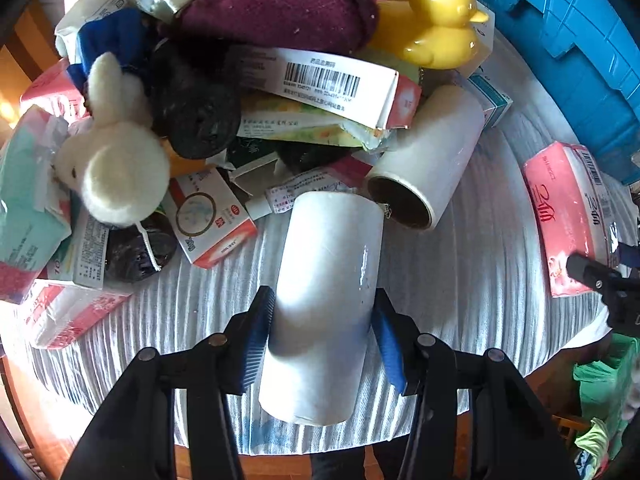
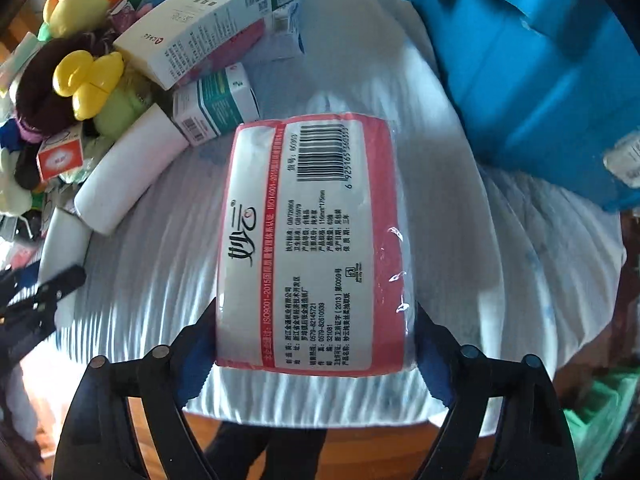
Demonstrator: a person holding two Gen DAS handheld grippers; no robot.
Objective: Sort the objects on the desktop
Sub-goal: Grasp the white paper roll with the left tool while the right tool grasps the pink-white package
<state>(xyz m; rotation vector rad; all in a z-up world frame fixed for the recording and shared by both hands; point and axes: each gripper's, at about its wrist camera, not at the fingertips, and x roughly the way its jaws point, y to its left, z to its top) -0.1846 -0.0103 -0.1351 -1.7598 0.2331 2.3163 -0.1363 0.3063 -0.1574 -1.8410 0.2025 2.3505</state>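
A white roll [image 1: 324,280] stands out from between the blue pads of my left gripper [image 1: 324,312], which is shut on its lower half, over the striped tablecloth [image 1: 460,280]. A pink and white tissue pack [image 2: 312,220] with a barcode lies lengthwise between my right gripper's fingers [image 2: 200,344]. The right gripper [image 2: 316,328] is shut on its near end, a pad against each long side. In the left wrist view the same pack [image 1: 568,216] lies at the right with a finger of the right gripper [image 1: 592,276] on it.
A pile of boxes, a white plush rabbit [image 1: 116,168], a yellow duck [image 1: 436,20], a maroon cloth [image 1: 280,0] and a second white roll [image 1: 428,160] fills the table's far side. A blue crate [image 2: 540,80] stands at the far right. The table's near edge lies just below both grippers.
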